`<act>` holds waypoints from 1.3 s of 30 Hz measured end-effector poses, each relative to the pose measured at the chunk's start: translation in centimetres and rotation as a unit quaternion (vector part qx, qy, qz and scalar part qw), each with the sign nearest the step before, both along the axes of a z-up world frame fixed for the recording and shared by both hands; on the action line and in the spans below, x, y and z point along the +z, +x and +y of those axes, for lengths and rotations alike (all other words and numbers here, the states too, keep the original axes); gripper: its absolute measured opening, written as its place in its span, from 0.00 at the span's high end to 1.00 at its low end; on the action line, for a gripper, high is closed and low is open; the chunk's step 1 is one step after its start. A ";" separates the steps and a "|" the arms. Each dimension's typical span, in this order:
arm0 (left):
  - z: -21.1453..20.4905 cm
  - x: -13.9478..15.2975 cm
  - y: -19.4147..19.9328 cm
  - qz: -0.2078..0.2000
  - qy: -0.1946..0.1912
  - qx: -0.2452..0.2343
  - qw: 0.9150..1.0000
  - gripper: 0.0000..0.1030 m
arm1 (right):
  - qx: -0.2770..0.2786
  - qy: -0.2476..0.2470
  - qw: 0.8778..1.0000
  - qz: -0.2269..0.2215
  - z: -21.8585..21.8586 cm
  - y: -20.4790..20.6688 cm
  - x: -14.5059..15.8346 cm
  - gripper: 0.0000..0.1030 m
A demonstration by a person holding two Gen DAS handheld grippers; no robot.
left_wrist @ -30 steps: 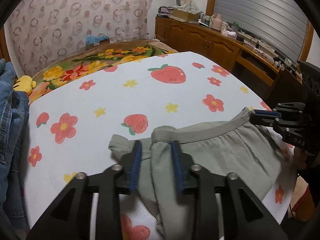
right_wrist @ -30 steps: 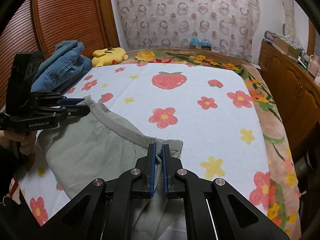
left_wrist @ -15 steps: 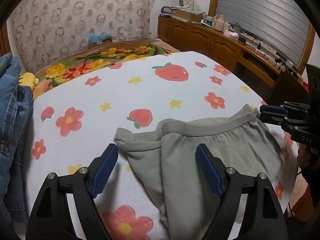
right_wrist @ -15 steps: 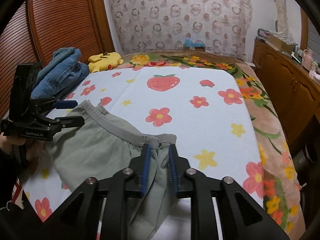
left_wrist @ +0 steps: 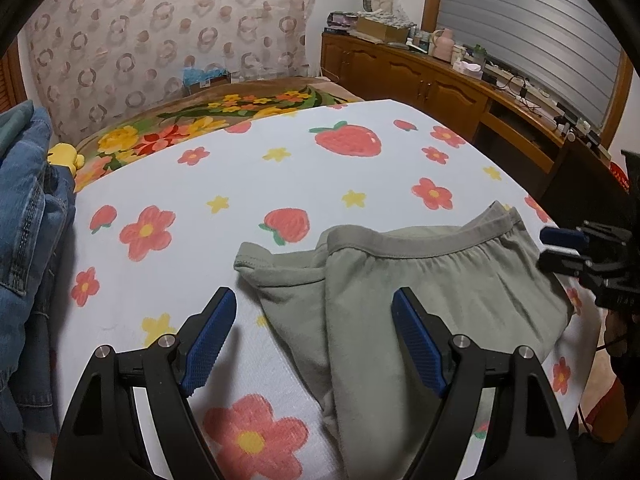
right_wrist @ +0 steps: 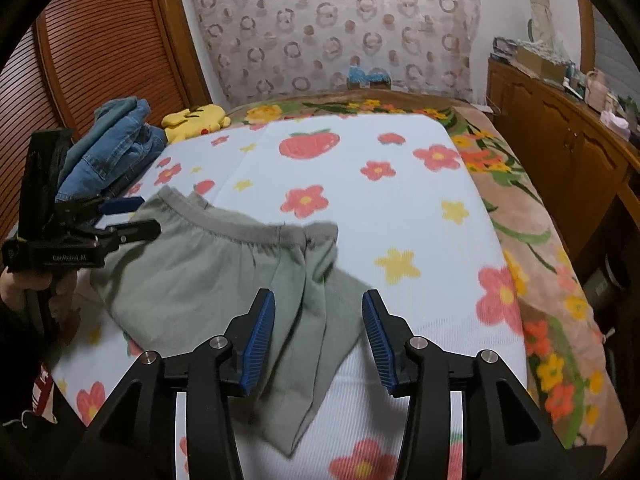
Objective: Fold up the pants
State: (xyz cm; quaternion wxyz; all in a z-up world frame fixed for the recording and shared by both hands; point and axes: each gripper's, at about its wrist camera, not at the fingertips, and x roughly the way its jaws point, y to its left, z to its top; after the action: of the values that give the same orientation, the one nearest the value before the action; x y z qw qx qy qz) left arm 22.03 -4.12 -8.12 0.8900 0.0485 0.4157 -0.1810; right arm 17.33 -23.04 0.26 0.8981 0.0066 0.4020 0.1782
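the grey-green pants (left_wrist: 420, 304) lie flat on the strawberry-and-flower bedsheet (left_wrist: 280, 184), at the sheet's near edge, with the elastic waistband (left_wrist: 424, 246) on the side facing the sheet's middle. they look doubled over already, one layer edge showing beside the waistband's end.

the left gripper (left_wrist: 312, 336) hovers over that end of the pants with its jaws spread wide, nothing pinched; cloth lies below the gap but the blue pads (left_wrist: 208, 340) do not press on it. the right gripper (right_wrist: 318, 340) hangs over the other end of the waistband, where a loose corner of fabric (right_wrist: 316, 256) lies; its jaws have just been opening and now stand apart, cloth beneath them but not held. each gripper also shows at the edge of the other's view, beside the waistband.

judging by this, a fold has just been laid down and released, so the step in hand is letting go. the next move probably calls for both grippers to shift to fresh grip points, likely along the pants' far ends, pinch both layers together and carry them across for a further fold, keeping the layers from sliding.

a stack of blue jeans (right_wrist: 108, 148) and a yellow plush toy (right_wrist: 196, 120) sit off the sheet's far left corner.
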 end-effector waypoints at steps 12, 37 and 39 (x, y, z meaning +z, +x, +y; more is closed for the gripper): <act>0.7 -0.9 0.3 0.034 -0.035 -0.013 0.999 0.38 | -0.025 0.023 0.999 0.021 -0.4 0.6 -0.6 0.49; 1.2 2.3 -1.3 -0.003 -0.083 -0.038 0.996 0.88 | 0.054 0.028 0.998 -0.010 2.3 2.0 1.2 0.92; 1.8 3.1 -1.7 -0.014 -0.089 -0.031 0.995 0.88 | 0.062 0.024 0.998 -0.023 2.8 1.9 2.1 0.92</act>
State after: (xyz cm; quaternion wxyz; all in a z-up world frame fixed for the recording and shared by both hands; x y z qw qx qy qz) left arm 20.38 -2.34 -5.07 0.8906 -0.0154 0.3836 -0.2438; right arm 19.23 -20.27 2.31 0.8941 -0.0008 0.3763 0.2430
